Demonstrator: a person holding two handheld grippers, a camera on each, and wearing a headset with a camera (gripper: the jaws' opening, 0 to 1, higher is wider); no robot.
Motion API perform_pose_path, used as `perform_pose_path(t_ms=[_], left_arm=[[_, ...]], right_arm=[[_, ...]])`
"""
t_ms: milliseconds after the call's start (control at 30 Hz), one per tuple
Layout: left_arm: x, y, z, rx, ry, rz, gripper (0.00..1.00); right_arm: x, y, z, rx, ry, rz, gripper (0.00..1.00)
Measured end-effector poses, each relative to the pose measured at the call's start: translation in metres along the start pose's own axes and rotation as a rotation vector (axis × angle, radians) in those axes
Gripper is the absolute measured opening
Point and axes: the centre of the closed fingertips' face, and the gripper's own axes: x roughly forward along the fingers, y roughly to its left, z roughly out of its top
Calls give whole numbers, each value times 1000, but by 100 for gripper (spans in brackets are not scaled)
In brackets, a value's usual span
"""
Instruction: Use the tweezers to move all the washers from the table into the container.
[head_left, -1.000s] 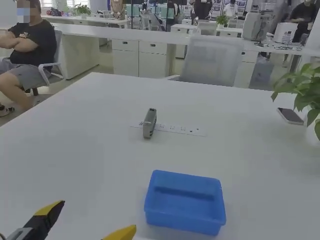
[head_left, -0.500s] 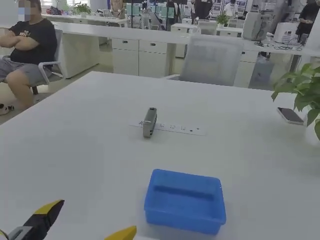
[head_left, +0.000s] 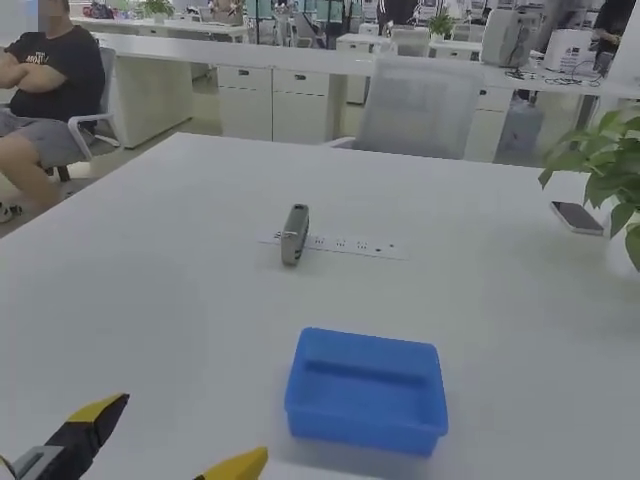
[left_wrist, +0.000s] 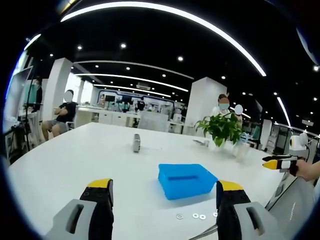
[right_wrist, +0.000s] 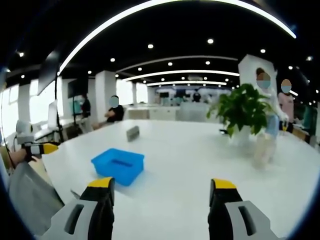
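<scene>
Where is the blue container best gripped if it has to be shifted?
Probably by the near long wall of the blue container, pinched at its rim from straight above. It sits flat and open-topped on the table. Its thin upright walls give an edge to pinch, and no handle shows on its sides.

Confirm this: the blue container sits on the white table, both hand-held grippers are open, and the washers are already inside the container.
Wrong on the washers: the left gripper view shows them lying on the table near the blue container, not inside it. The rest holds: left hand-held gripper and right hand-held gripper are both open.
</scene>
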Motion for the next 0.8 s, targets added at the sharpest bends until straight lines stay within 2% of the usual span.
perform_pose_path(t_ms=[167,333,467,533,600,633,667,700,733,767,800], left_arm=[[-1,1,2,8,-7,9,87],[0,1,-1,23,14,16,87],[-1,-2,0,29,17,-6,84],[-1,-5,-1,16,33,-36,76],[-2,-11,-11,41,101,-86,66],[-2,-13,-18,48,142,-98,64],[-3,-17,-29,70,209,-136,63],[-3,-20,-36,83,254,-162,63],[-4,-24,-43,104,304,-197,62],[-4,-26,-46,120,320,-226,60],[-6,-33,-52,120,366,-287,57]], right_arm=[[0,0,0,0,0,1,76],[2,2,-3,-3,17,16,76],[3,5,-5,-33,34,17,77],[3,5,-8,-66,65,8,78],[3,10,-14,-72,117,35,77],[3,13,-16,-71,134,46,77],[4,15,-21,-94,170,70,76],[4,17,-23,-118,196,83,75],[5,23,-27,-149,234,105,72],[6,30,-28,-159,247,123,69],[8,43,-27,-149,255,161,67]])
